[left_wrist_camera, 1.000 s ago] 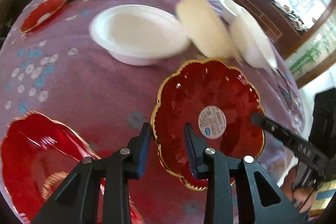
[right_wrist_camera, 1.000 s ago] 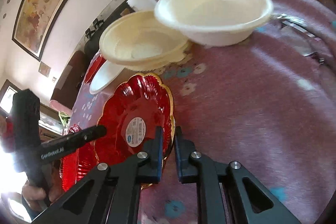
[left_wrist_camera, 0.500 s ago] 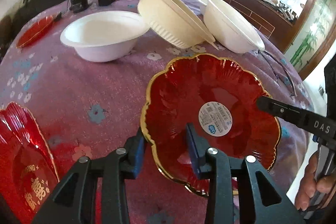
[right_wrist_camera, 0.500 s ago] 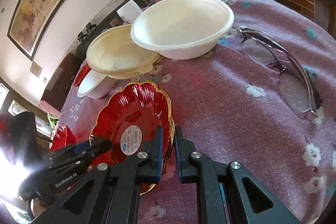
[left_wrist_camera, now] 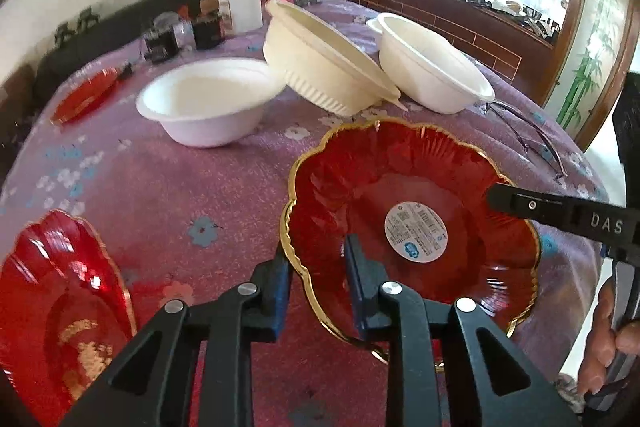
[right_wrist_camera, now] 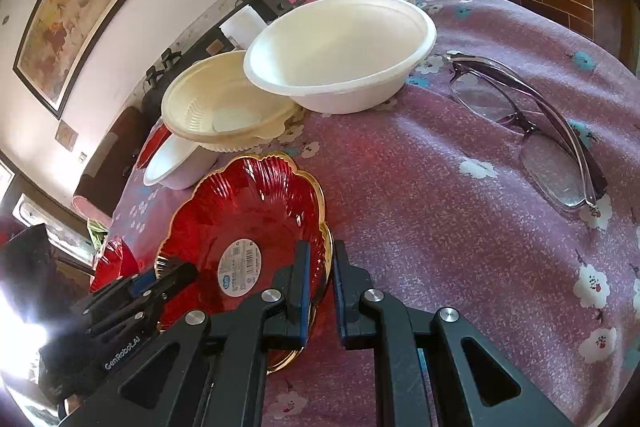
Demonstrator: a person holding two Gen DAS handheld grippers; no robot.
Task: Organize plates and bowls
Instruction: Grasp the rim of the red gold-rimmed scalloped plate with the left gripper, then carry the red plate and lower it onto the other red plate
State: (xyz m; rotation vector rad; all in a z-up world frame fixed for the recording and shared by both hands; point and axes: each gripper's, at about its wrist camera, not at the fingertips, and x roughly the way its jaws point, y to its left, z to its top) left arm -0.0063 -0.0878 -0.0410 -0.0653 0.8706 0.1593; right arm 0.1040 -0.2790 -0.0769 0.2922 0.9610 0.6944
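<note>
On the purple flowery tablecloth your left gripper and right gripper both pinch the rim of the red plate, but the white bowls and other red plates sit apart, unstacked.

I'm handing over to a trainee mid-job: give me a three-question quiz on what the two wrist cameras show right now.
1. True or false: the red plate with the round sticker has both grippers at its rim.
2. Which lies right of the white bowl in the right wrist view: A) a spoon, B) eyeglasses, C) a cup?
3. Fill in: the cream bowl is ____, its rim over the neighbouring white bowl's.

Key: 1 true; 2 B; 3 tilted.
</note>
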